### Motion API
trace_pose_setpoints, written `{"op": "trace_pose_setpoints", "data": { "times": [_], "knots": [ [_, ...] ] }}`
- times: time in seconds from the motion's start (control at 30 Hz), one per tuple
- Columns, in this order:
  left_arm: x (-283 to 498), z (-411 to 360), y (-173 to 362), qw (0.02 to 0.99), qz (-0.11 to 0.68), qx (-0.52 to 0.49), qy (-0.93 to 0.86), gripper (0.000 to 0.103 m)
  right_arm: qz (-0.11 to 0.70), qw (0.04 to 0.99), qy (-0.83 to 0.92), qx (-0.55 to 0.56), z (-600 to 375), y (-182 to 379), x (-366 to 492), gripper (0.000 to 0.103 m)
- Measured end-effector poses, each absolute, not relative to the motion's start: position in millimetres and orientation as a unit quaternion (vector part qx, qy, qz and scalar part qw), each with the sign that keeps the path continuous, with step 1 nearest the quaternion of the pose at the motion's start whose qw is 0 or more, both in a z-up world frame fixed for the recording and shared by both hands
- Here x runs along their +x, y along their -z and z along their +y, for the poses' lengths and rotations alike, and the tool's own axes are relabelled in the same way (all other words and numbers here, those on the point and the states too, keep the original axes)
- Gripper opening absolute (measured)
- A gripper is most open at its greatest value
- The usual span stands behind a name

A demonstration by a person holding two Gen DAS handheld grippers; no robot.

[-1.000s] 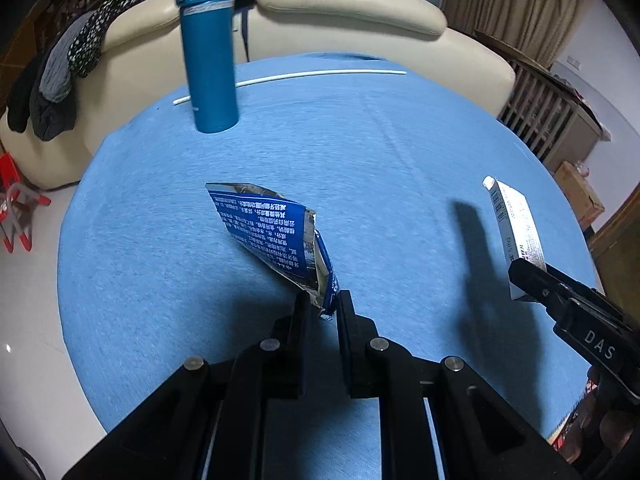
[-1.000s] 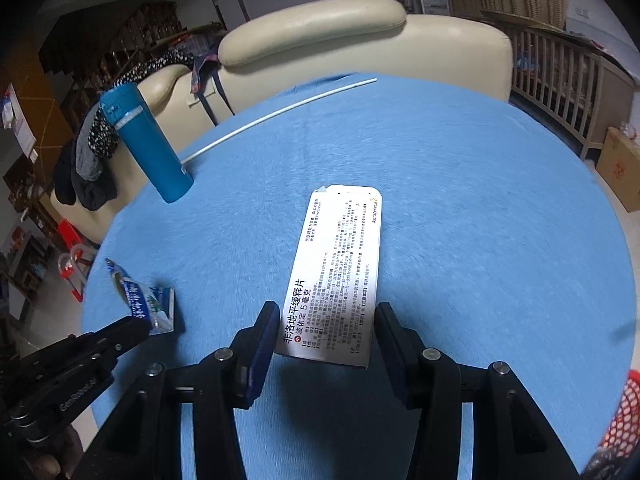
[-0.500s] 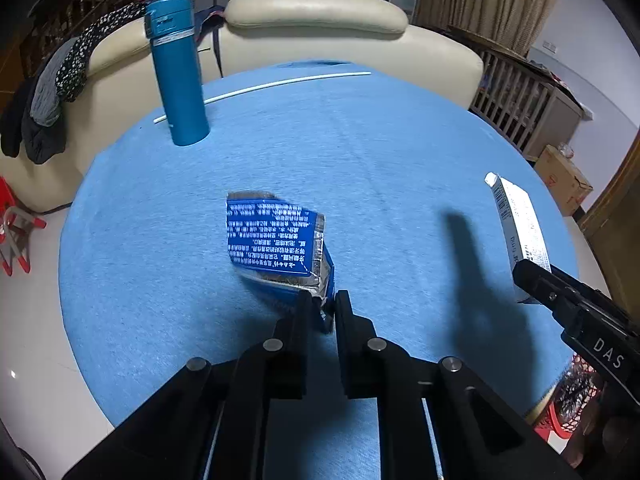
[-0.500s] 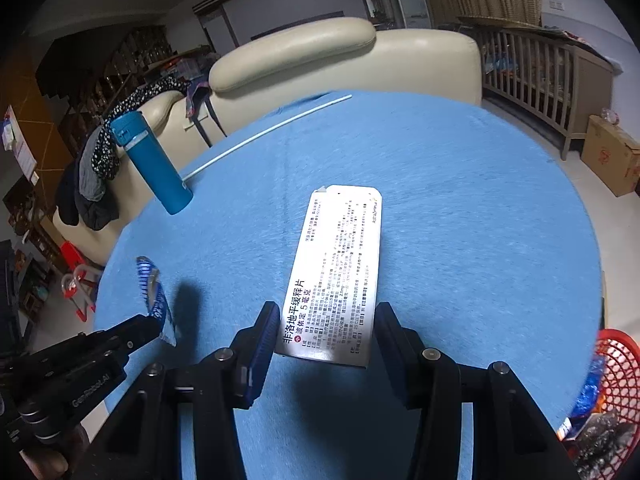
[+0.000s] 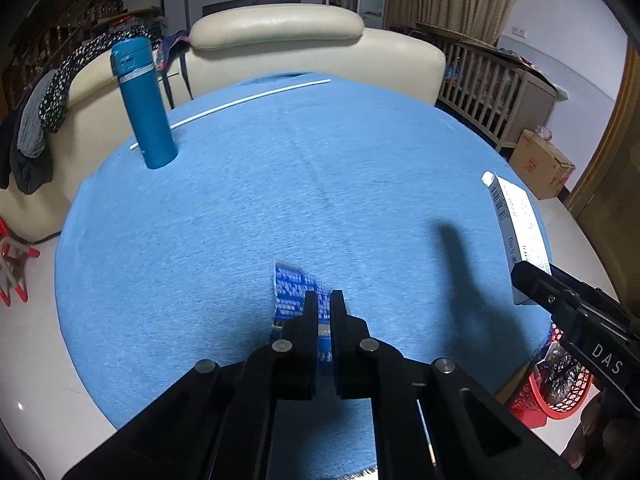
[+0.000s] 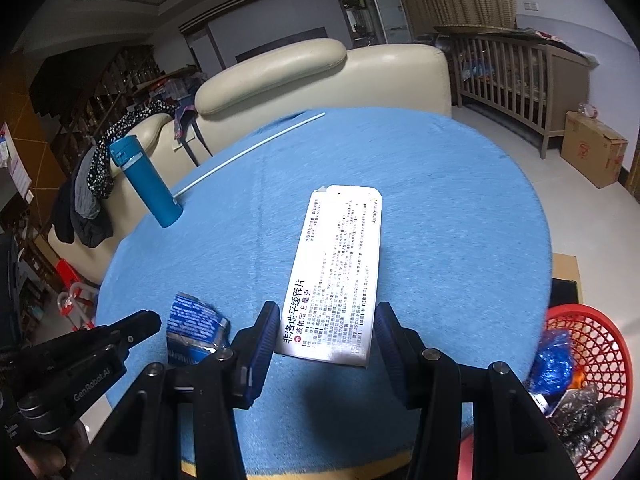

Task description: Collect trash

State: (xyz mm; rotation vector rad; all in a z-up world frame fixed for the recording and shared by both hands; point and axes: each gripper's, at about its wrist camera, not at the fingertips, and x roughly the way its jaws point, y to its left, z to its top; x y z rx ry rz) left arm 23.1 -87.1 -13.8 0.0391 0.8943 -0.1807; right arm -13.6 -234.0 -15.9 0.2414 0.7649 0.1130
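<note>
A crumpled blue foil wrapper (image 5: 289,293) hangs in my left gripper (image 5: 324,300), whose jaws are shut on it above the near part of the round blue table (image 5: 304,184). The same wrapper (image 6: 188,322) shows at lower left in the right wrist view. My right gripper (image 6: 326,334) is shut on the near end of a long white medicine box (image 6: 340,268) with printed text, held lifted over the table. In the left wrist view that box (image 5: 516,224) sticks up at the right edge.
A red mesh basket (image 6: 592,384) with trash in it stands on the floor off the table's near right edge. A tall teal bottle (image 5: 144,104) and a thin white rod (image 5: 240,102) are at the table's far side. A cream sofa (image 5: 304,36) stands behind, a cardboard box (image 5: 540,168) to the right.
Both grippers have pulled back toward the table's near edge with their loads. The wrapper has swung down close to the left fingers. The red basket has come into both views.
</note>
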Motion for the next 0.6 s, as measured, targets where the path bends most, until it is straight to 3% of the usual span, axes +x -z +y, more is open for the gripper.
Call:
{"op": "trace_pose_setpoints", "data": {
  "times": [0.5,0.53,0.57,0.6],
  "knots": [
    [31.0,-67.5,18.6,0.896,0.436,-0.016,0.083,0.004,0.365,0.919,-0.044,0.145,-264.8,22.7,-31.0,0.052],
    [32.5,-64.2,21.9,0.892,0.441,-0.031,0.094,0.009,0.366,0.918,-0.045,0.148,-266.0,25.2,-31.1,0.052],
    [34.6,-62.7,27.3,0.884,0.453,-0.044,0.105,0.032,0.368,0.917,-0.045,0.150,-266.2,27.0,-30.9,0.052],
    [34.9,-63.6,31.2,0.879,0.462,-0.046,0.109,0.049,0.371,0.915,-0.046,0.151,-266.4,30.3,-30.7,0.052]
  ]
}}
